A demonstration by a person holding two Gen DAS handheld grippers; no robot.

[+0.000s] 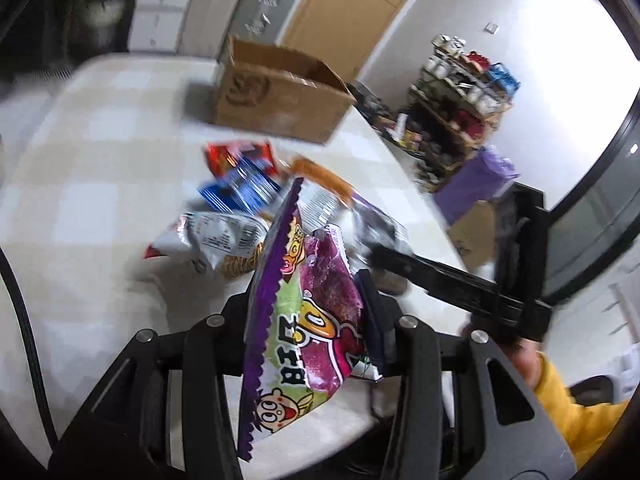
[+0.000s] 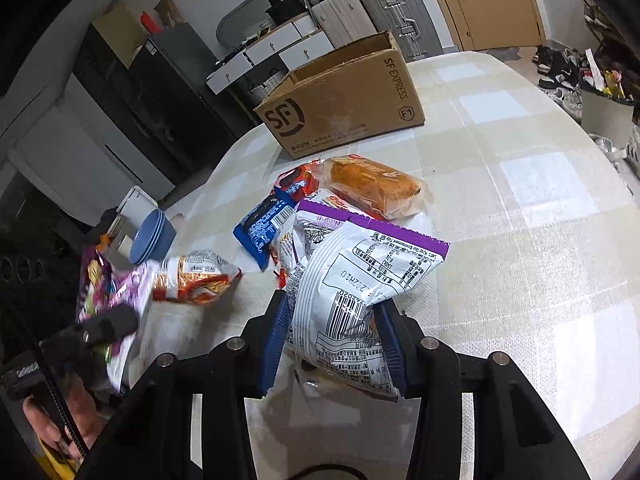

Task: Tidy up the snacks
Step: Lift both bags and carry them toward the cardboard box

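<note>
The purple snack bag (image 1: pixel 308 312) hangs clear of the surface (image 1: pixel 100 184), long axis running away from the camera, pinched in the closed left tool (image 1: pixel 312 320). The right tool (image 2: pixel 336 320) clamps a white purple-edged packet (image 2: pixel 352 288), which points toward the cardboard box (image 2: pixel 340 108).

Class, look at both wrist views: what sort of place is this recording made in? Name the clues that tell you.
Probably a lived-in home, perhaps a dining area near the entrance: a table under a checked cloth, suitcases stacked by a wooden door, and a cluttered shoe rack.
</note>
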